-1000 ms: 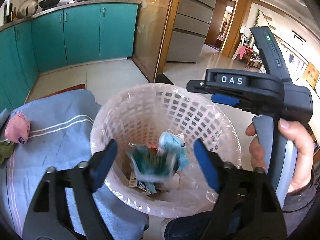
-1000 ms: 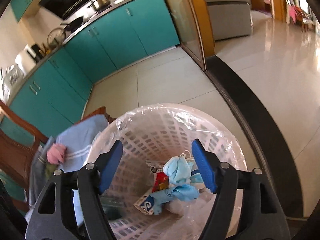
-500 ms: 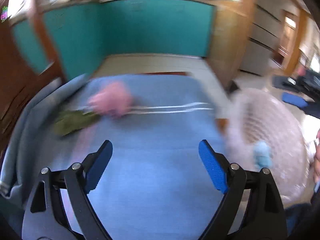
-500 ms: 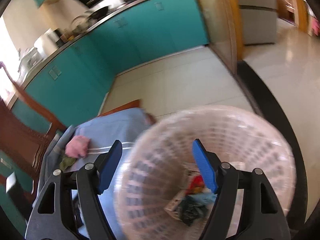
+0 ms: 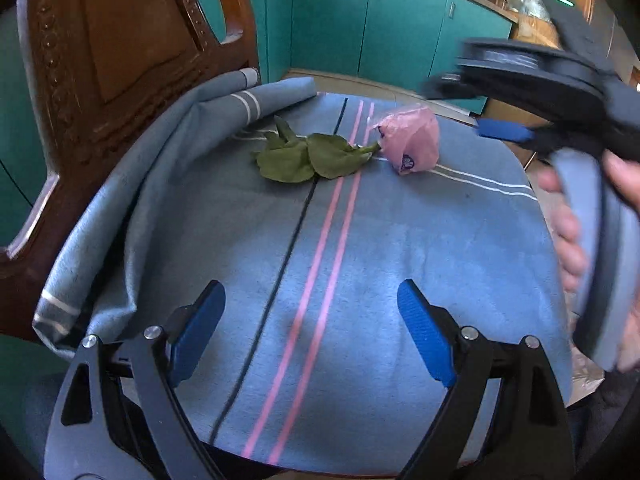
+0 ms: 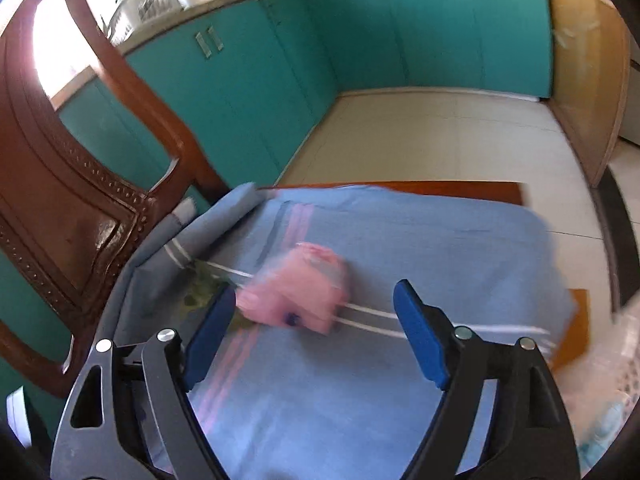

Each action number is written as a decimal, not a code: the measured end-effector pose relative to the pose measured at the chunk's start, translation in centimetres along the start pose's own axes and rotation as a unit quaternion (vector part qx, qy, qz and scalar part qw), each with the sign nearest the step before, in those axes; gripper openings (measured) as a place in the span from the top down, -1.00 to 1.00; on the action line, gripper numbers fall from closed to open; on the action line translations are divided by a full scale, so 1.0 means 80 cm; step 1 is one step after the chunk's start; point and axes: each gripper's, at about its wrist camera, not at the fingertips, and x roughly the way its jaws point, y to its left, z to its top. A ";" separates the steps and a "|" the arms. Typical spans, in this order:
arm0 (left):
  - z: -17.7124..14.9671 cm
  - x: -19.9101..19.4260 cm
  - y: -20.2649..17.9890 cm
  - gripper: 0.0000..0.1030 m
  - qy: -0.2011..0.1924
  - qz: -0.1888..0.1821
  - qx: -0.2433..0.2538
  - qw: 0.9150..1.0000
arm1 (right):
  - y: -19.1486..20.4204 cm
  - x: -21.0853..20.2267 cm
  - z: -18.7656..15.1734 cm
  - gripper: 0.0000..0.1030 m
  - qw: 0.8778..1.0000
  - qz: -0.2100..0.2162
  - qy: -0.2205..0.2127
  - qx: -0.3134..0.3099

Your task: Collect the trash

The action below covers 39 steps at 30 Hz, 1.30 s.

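Note:
A crumpled pink bag (image 5: 409, 139) and green leaves (image 5: 308, 156) lie on a blue striped cloth (image 5: 360, 240) spread over a chair seat. My left gripper (image 5: 310, 328) hangs open over the near part of the cloth, well short of both. My right gripper (image 6: 310, 330) hovers just before the pink bag (image 6: 296, 296), its jaws opening, nothing pressed between them; the leaves (image 6: 200, 294) lie left of its left finger. In the left wrist view the right gripper's body (image 5: 560, 92) shows at the right with a hand on its handle.
The carved wooden chair back (image 5: 120, 52) rises on the left. Teal cabinets (image 6: 360, 48) and a tiled floor (image 6: 440, 140) lie beyond. The lined white trash basket's edge (image 6: 624, 380) shows at the lower right of the right wrist view.
Both grippers swung left from over the trash basket to over the chair's blue cloth. The right jaws widened. The pink bag and leaves came into close view.

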 end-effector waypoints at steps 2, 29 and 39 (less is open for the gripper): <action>0.004 0.001 0.004 -0.71 -0.003 0.003 0.002 1.000 | 0.015 0.021 0.004 -0.61 1.000 -0.008 0.005 -0.016; 0.132 0.152 -0.037 -0.87 0.064 -0.030 0.096 0.993 | -0.099 -0.147 -0.040 -0.38 0.997 -0.047 -0.061 0.023; 0.097 0.096 -0.022 0.86 0.020 -0.010 0.082 0.996 | -0.085 -0.145 -0.051 -0.39 0.998 -0.045 -0.048 -0.005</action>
